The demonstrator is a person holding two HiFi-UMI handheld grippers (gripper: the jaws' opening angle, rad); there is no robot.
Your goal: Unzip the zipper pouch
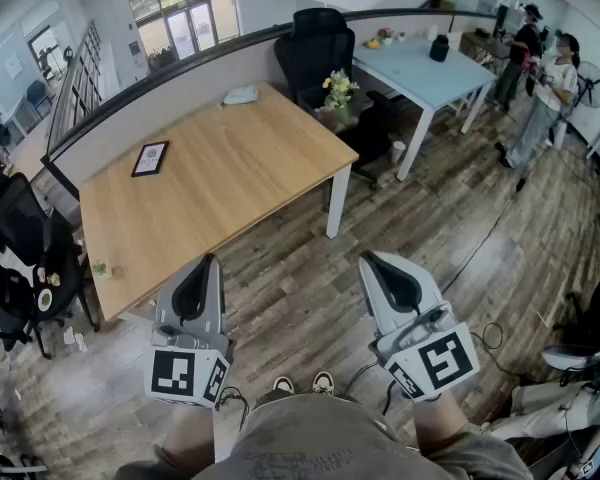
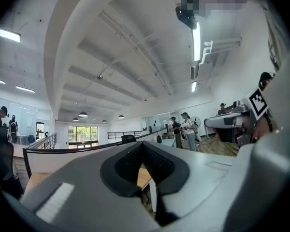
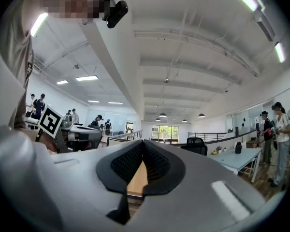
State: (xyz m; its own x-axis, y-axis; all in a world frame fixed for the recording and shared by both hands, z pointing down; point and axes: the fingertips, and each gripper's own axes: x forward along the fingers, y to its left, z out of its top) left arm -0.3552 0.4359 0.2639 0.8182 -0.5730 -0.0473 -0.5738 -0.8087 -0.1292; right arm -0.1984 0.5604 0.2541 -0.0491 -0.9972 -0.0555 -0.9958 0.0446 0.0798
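Pouch [image 1: 241, 95], maybe, head view only | left gripper [image 2: 142, 145], right gripper [image 3: 143, 145] closed

An open-plan office: wooden desk [image 1: 215, 183], black swivel chair [image 1: 315, 48], light-blue table [image 1: 430, 73], strip ceiling lights [image 2: 196, 40].

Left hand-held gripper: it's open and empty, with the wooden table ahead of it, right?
Not quite. The left hand-held gripper is shut, not open: the left gripper view shows its jaws closed together. It is empty, with the wooden table ahead of it.
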